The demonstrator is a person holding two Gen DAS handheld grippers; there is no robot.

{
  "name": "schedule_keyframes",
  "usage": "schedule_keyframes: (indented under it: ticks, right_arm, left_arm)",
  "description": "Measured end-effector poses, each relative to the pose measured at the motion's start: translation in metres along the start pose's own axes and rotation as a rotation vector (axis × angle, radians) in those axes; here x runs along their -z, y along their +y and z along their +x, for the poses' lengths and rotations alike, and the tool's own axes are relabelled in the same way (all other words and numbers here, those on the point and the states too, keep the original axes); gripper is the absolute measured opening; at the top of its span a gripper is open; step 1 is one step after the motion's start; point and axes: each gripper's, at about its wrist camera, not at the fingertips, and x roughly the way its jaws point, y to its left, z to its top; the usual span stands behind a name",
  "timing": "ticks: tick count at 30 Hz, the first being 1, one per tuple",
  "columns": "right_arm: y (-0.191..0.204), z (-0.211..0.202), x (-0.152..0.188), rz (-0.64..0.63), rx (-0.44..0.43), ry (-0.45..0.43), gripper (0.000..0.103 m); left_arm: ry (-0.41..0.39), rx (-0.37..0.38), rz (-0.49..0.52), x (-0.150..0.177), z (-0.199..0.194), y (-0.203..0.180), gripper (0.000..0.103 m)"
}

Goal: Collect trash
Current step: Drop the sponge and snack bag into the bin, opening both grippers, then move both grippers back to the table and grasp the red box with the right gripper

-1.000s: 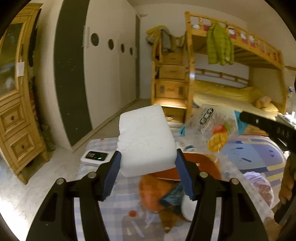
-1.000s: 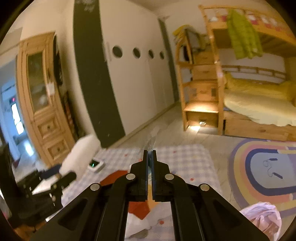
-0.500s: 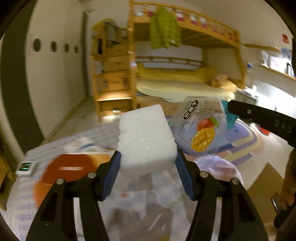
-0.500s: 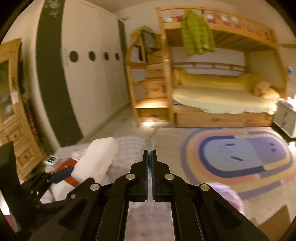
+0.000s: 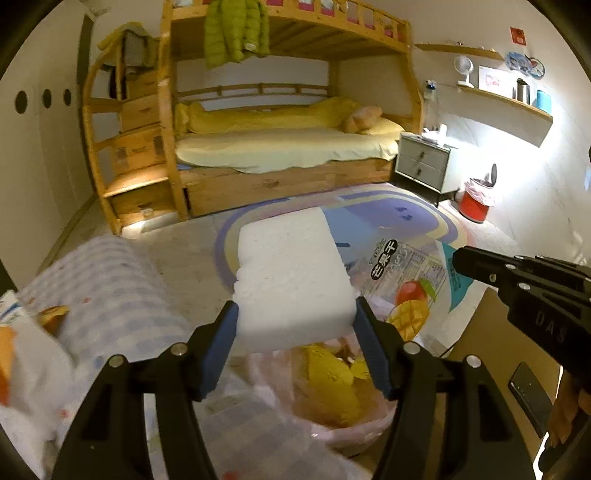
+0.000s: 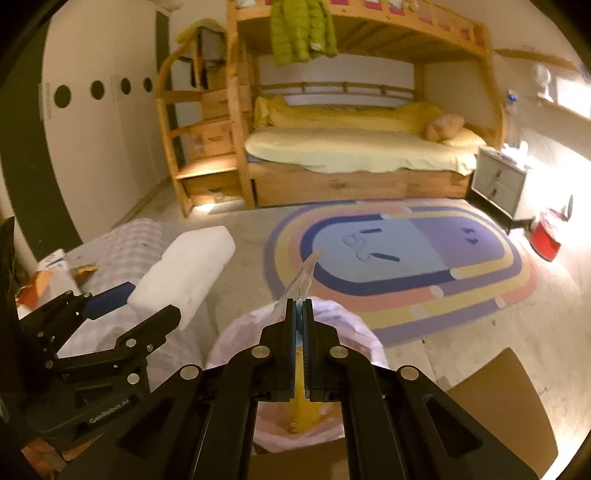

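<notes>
Both loads hang over the pink-lined bin: the left gripper, jaws just widening, clasps the foam block, the right gripper pinches the mango bag (nearly edge-on in its own view), so letting go comes next.

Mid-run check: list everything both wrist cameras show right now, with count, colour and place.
foam block: 1, white, between the left pads
snack bag: 1, clear with mango print, pinched by the right pads
bin bag: 1, pink, below both grippers, yellow scraps inside
checked cloth: 1, blue-white, left
rug: 1, multicoloured, floor
bunk bed: 1, wooden, back wall
jacket: 1, green, on top rail
red bin: 1, right wall
left hand-held gripper: black, jaws just widened, still on the block
right hand-held gripper: black, shut
</notes>
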Motion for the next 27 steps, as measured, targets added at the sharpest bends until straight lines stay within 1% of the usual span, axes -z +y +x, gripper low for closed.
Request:
schedule_keyframes:
  ticks: [3, 4, 5, 6, 7, 9, 12, 15, 19, 23, 25, 27]
  right_arm:
    - [-0.012, 0.013, 0.003, 0.013, 0.013, 0.016, 0.004]
    - [-0.015, 0.017, 0.004, 0.017, 0.010, 0.018, 0.007]
    - [-0.017, 0.022, 0.005, 0.018, 0.006, 0.023, 0.007]
    - [-0.020, 0.029, 0.006, 0.021, 0.007, 0.036, 0.008]
    - [-0.025, 0.032, 0.008, 0.026, 0.004, 0.047, 0.012]
    - [-0.028, 0.038, 0.011, 0.048, -0.005, 0.062, 0.016]
    - [-0.026, 0.037, 0.015, 0.067, -0.013, 0.073, 0.017]
    - [-0.021, 0.028, 0.013, 0.075, -0.030, 0.073, 0.017]
    - [-0.006, 0.007, 0.003, 0.061, -0.058, 0.038, 0.017]
    - [0.020, -0.020, -0.010, 0.043, -0.107, -0.004, 0.017]
    - [0.034, -0.031, -0.017, 0.031, -0.141, -0.014, 0.017]
    - [0.052, -0.042, -0.022, 0.008, -0.180, -0.019, 0.017]
  left_arm:
    - [0.025, 0.012, -0.027, 0.002, 0.014, -0.002, 0.066]
    - [0.024, 0.010, -0.025, 0.001, 0.015, -0.003, 0.068]
    - [0.014, 0.015, -0.027, 0.002, 0.014, -0.004, 0.074]
    - [0.005, 0.018, -0.033, 0.002, 0.013, -0.003, 0.078]
    - [0.002, 0.020, -0.042, 0.002, 0.012, -0.002, 0.080]
    - [0.002, 0.027, -0.060, 0.002, 0.009, 0.002, 0.081]
    - [-0.004, 0.006, -0.070, 0.001, 0.002, 0.008, 0.082]
    - [-0.026, -0.022, -0.093, 0.002, -0.017, 0.018, 0.082]
    - [-0.059, -0.082, -0.110, 0.004, -0.047, 0.032, 0.082]
    - [-0.090, -0.127, -0.186, 0.011, -0.084, 0.055, 0.082]
    - [-0.102, -0.167, -0.205, 0.015, -0.103, 0.066, 0.082]
    - [-0.119, -0.192, -0.222, 0.018, -0.121, 0.078, 0.082]
